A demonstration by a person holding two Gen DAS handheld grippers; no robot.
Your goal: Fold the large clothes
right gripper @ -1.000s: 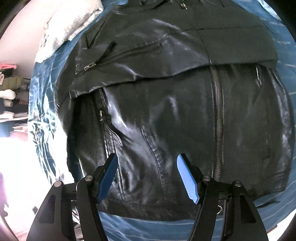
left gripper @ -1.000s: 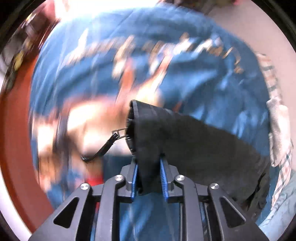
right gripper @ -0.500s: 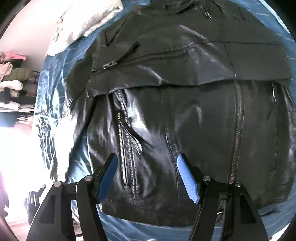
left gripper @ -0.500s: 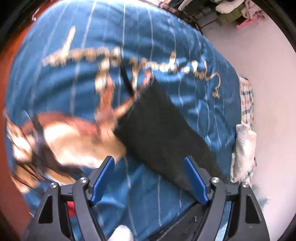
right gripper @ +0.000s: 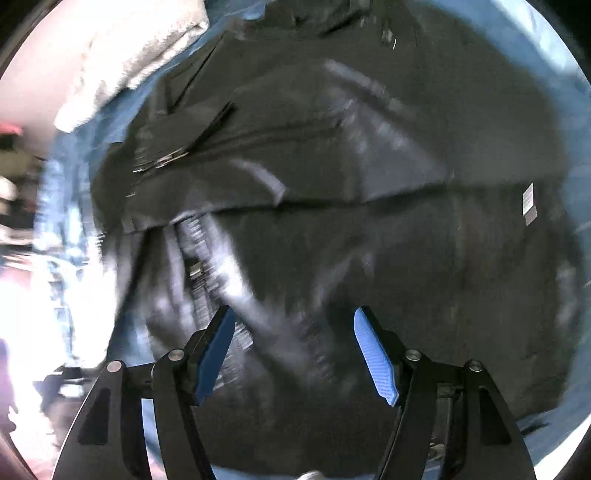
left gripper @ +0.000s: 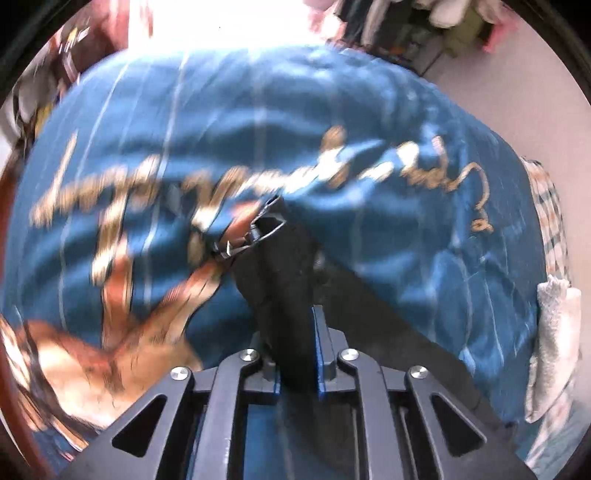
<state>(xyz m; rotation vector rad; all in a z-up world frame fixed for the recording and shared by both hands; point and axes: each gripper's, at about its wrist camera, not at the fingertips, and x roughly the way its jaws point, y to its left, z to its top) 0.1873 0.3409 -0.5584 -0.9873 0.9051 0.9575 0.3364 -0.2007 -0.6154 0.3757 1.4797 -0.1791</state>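
Note:
A black leather jacket (right gripper: 332, 192) lies spread on a blue bedspread (left gripper: 258, 129) with gold lettering. In the left wrist view my left gripper (left gripper: 295, 332) is shut on the jacket's black sleeve (left gripper: 288, 266), held above the bedspread; a zipper pull dangles at the cuff (left gripper: 255, 229). In the right wrist view my right gripper (right gripper: 291, 350) is open and empty, hovering over the jacket's lower front, with blurred zippers between the blue pads (right gripper: 373, 354). A white label (right gripper: 529, 203) shows at the jacket's right side.
A white folded towel (left gripper: 554, 339) and checked cloth (left gripper: 546, 206) lie at the bed's right edge; the towel also shows in the right wrist view (right gripper: 133, 59). Clothes and shelves (left gripper: 424, 22) stand beyond the bed. Bright window glare fills the far end.
My left gripper was open over the sleeve half a second ago and has now shut on it and lifted it. The right gripper stayed open and shifted over the jacket; its view is now blurred.

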